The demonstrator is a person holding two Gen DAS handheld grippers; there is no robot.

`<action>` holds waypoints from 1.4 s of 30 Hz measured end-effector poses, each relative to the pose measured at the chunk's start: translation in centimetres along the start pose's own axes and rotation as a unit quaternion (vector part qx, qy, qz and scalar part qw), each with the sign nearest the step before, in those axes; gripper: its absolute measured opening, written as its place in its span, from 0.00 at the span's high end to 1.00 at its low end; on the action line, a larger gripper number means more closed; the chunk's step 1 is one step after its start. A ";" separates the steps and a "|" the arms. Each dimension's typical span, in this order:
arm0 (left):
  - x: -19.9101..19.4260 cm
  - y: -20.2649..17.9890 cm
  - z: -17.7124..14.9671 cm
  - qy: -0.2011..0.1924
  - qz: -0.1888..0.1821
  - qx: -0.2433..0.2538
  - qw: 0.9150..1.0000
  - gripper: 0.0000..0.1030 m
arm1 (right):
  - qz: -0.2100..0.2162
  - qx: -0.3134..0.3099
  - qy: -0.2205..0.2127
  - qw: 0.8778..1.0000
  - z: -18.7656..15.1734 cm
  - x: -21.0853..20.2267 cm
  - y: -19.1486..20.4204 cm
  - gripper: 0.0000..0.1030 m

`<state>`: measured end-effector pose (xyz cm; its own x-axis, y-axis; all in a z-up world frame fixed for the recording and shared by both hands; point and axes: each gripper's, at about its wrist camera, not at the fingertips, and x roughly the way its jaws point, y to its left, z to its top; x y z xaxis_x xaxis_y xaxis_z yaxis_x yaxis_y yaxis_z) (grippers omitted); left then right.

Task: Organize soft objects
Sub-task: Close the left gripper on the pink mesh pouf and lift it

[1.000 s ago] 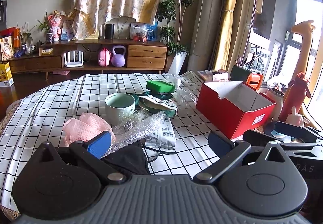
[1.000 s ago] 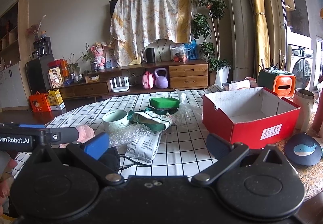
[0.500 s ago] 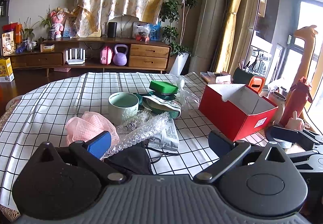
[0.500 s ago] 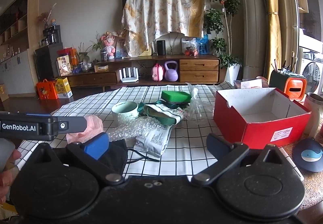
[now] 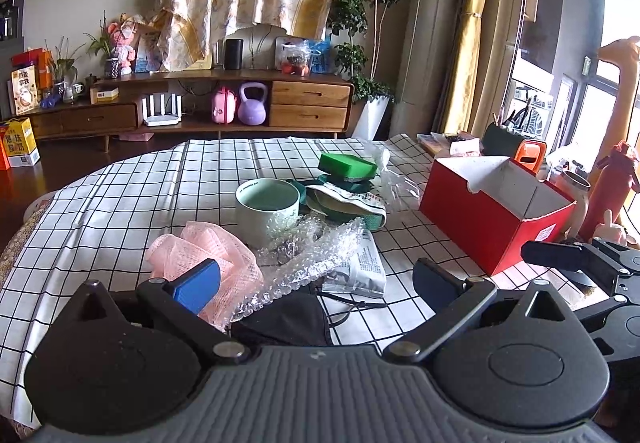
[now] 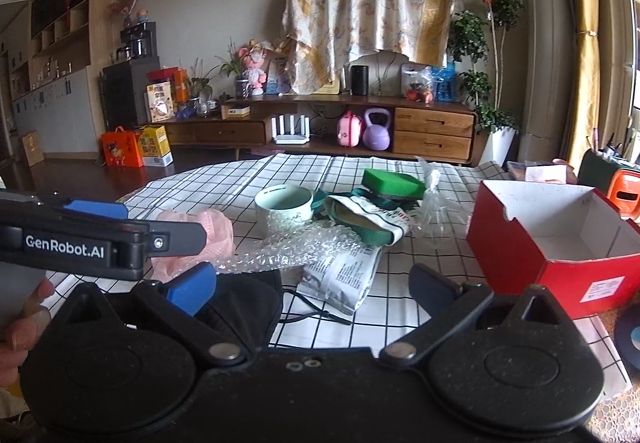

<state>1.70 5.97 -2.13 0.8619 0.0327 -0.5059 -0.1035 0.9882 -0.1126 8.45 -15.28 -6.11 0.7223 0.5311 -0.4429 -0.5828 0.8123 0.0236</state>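
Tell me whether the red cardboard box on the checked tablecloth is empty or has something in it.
Empty, as far as visible: the red cardboard box is open-topped, showing only bare white walls and floor; its near corner is hidden.

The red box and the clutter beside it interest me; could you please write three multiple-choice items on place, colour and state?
1. Where is the green sponge?
A. inside the red box
B. behind the mug, atop the pile
C. on the floor

2. What colour is the mesh puff?
A. pink
B. yellow
C. black

3. How is the red box?
A. taped shut
B. tipped over
C. open, nothing visible inside

Answers: 1 B, it sits on the pile beyond the mug. 2 A, pale pink netting. 3 C, its white interior shows bare in the right wrist view.
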 end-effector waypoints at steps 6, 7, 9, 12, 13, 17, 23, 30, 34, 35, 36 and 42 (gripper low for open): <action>2.1 1.4 0.1 0.011 0.046 0.006 0.999 0.00 | 0.023 -0.015 0.019 0.999 0.6 2.5 -0.4 0.04; 2.5 1.8 0.1 0.016 0.052 0.005 0.999 0.00 | 0.026 -0.019 0.021 0.999 0.7 2.9 -0.4 0.04; 3.7 2.6 0.1 0.032 0.065 0.004 0.997 0.00 | 0.038 -0.029 0.029 0.998 0.9 3.9 -0.4 0.05; 5.3 3.9 0.0 0.050 0.078 -0.004 0.996 0.00 | 0.047 -0.043 0.039 0.997 1.1 5.3 -0.4 0.06; 5.8 4.3 0.0 0.054 0.085 -0.004 0.995 0.00 | 0.046 -0.050 0.042 0.997 1.1 5.7 -0.4 0.06; 7.8 5.4 0.1 0.068 0.103 -0.003 0.992 0.00 | 0.049 -0.081 0.049 0.994 1.0 7.4 -0.1 0.06; 10.8 6.7 0.8 0.093 0.114 -0.004 0.989 0.00 | 0.059 -0.091 0.084 0.990 0.9 10.7 -0.3 0.08; 14.1 7.4 1.2 0.125 0.115 -0.006 0.985 0.00 | 0.068 -0.071 0.095 0.991 2.1 13.7 -0.5 0.08; 15.6 7.8 0.8 0.143 0.116 -0.006 0.983 0.00 | 0.066 -0.038 0.117 0.990 2.3 16.1 -1.1 0.12; 15.8 7.8 0.6 0.146 0.116 -0.004 0.983 0.00 | 0.068 -0.025 0.125 0.989 2.2 16.6 -1.3 0.14; 16.1 8.0 0.4 0.148 0.117 -0.005 0.982 0.00 | 0.070 -0.014 0.132 0.989 2.2 17.0 -1.5 0.14; 16.7 8.7 -0.2 0.154 0.119 -0.013 0.981 0.01 | 0.081 0.042 0.146 0.985 2.1 18.9 -2.2 0.14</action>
<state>15.12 15.13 -11.76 0.6207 0.2119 -0.7549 -0.2997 0.9538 0.0213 24.14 -6.52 -12.62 0.4773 0.5729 -0.6663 -0.6396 0.7465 0.1836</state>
